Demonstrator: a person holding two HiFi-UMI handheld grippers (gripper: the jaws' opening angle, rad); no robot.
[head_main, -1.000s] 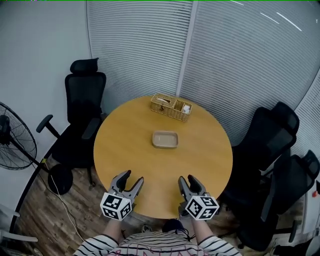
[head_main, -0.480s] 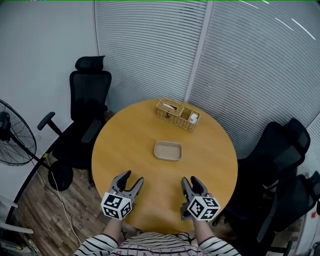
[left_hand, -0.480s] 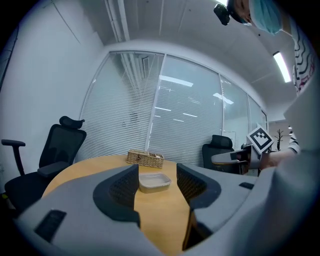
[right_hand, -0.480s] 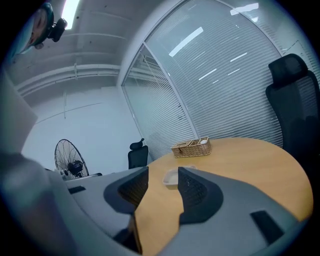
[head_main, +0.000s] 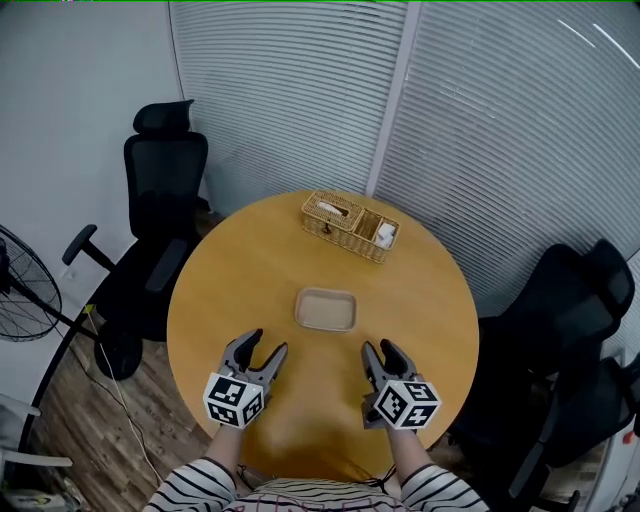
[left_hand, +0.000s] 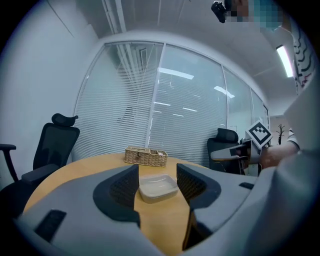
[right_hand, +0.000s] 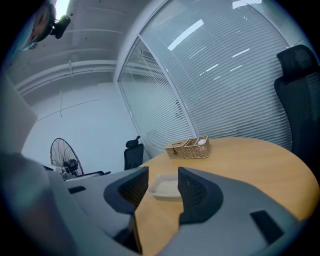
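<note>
The left gripper (head_main: 256, 352) and right gripper (head_main: 381, 360) hovered over the round table (head_main: 230, 290), both gaping wide and empty, near 1 shallow tray (head_main: 326, 309).

A shallow rectangular tray (head_main: 326, 309), pale beige with rounded corners and a low raised rim, lies flat and empty near the middle of the round wooden desk (head_main: 225, 290), just above the centre of the head view. Its long sides run left to right across that frame, very slightly tilted. It stands alone, touching nothing but the desk. Each gripper view shows it low in the centre of the frame, right side up.
</note>
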